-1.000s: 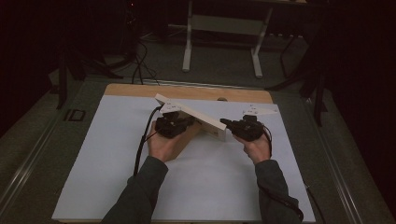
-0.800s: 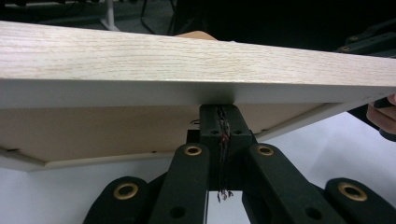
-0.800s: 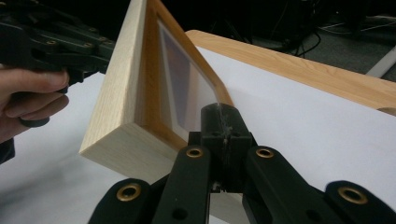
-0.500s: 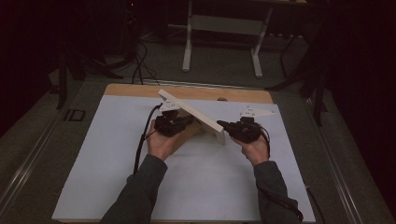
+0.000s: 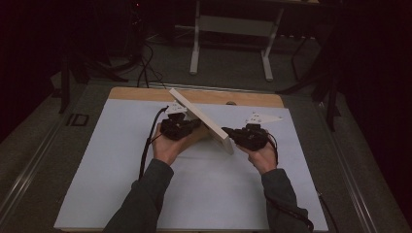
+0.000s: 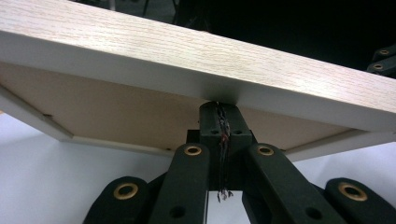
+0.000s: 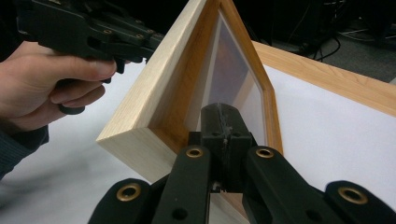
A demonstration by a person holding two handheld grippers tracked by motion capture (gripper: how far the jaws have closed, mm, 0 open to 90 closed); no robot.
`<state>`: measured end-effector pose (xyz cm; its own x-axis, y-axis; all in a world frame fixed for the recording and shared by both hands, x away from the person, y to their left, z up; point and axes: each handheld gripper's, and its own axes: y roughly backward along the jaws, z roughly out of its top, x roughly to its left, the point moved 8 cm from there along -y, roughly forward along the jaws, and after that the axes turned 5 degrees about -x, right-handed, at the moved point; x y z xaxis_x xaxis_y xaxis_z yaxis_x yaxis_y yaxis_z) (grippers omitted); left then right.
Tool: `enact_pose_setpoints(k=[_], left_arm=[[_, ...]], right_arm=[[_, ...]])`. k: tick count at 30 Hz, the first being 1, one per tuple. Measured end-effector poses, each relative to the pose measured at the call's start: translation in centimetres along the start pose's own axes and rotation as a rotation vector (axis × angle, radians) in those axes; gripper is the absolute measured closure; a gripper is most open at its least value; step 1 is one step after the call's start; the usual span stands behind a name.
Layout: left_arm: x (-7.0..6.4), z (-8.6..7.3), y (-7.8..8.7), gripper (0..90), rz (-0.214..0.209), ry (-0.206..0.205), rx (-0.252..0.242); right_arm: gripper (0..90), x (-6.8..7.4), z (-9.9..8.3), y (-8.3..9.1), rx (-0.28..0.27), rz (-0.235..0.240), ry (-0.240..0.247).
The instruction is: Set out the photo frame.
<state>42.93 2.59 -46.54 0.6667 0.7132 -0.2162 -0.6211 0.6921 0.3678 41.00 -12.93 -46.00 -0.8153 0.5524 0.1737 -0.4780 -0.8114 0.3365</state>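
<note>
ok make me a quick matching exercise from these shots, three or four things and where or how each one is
Things:
1. picture frame
2. left claw
3. right claw
4. white sheet

States:
a. spread flat over the table
b. tilted up on edge, between both claws
c. shut against the frame's near end
d. shut under the frame's long side

Pairs: 1-b, 2-d, 3-c, 4-a
</note>
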Motion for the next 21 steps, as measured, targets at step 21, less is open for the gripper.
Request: enact_pose_setpoints(k=[21], left_arm=[[0.32,0.05,-0.12,90.0,0.006,-0.007,0.006]], right_arm=[[89.7,1.04,-0.06,-0.23,0.003,0.031,0.016]])
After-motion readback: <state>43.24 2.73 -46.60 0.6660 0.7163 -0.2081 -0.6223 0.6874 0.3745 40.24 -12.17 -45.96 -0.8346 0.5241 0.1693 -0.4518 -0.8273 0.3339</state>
